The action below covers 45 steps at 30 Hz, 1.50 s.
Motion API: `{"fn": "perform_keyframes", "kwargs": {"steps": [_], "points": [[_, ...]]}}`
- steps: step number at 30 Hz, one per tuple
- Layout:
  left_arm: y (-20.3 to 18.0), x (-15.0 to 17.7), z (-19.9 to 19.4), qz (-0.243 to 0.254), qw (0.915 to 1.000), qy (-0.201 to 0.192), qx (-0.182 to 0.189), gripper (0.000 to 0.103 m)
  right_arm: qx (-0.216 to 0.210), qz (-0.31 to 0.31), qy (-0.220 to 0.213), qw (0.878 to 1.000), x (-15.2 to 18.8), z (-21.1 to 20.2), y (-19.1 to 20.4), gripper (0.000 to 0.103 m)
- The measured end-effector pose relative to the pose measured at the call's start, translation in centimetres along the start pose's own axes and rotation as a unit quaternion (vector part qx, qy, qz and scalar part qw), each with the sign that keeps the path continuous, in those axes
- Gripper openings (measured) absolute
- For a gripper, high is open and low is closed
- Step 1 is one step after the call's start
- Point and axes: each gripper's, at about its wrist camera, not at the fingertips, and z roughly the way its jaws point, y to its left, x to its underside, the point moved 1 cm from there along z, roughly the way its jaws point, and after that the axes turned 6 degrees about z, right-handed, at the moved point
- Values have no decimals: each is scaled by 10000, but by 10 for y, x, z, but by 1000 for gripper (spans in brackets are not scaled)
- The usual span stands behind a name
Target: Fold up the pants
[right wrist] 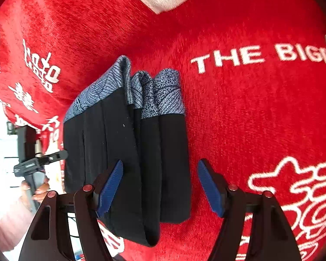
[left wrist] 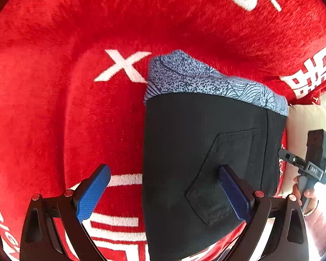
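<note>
Left wrist view: left gripper (left wrist: 163, 193) hovering with jaws apart, straddling the near left edge of the folded pants (left wrist: 206, 152) lying on the red blanket (left wrist: 54, 108); nothing clamped.

Right wrist view: right gripper (right wrist: 160, 187) with jaws apart over the stacked layers, not pinching. Seemingly the last fold finished; next, probably just smoothing or withdrawing.

Red plush blanket (left wrist: 54, 108) with white lettering, cream cushion (left wrist: 302, 117) at edge, bright daylight beyond

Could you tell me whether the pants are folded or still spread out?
Folded: the pants lie as a compact stack of layers on the red cloth.
</note>
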Motion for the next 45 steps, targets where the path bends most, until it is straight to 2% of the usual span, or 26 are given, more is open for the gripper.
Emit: {"fn": "perform_keyframes", "kwargs": {"steps": [5,10,15,16,18,20,25,31,38,45], "points": [[-11,-5,9,250,9994,67,222,100,-691,253,306,9968,-5,7,-16,75],[-30,-13,25,585,9977,173,290,100,-1048,118,560,9928,-14,18,-18,76],[-41,-12,26,525,9985,-13,119,98,-1199,260,668,9902,-22,26,-18,73],[-45,-12,26,523,9986,-70,90,93,-1157,313,679,9905,-23,26,-19,71],[-55,-9,20,605,9980,-186,23,81,-1098,329,662,9912,-20,20,-18,54],[-65,-8,15,664,9975,-254,-43,68,-1202,403,597,9901,-18,16,-15,45],[-75,-3,-1,588,9976,-354,-84,58,-1450,568,472,9867,-8,-2,-13,38],[-90,26,-30,557,9971,-504,-113,57,-1630,445,470,9845,14,-25,-3,38],[-109,77,-56,403,9972,-597,-186,57,-1773,329,598,9818,59,-54,0,38],[-108,113,-48,347,9978,-492,-275,57,-1725,438,661,9818,106,-43,-4,38]]}}
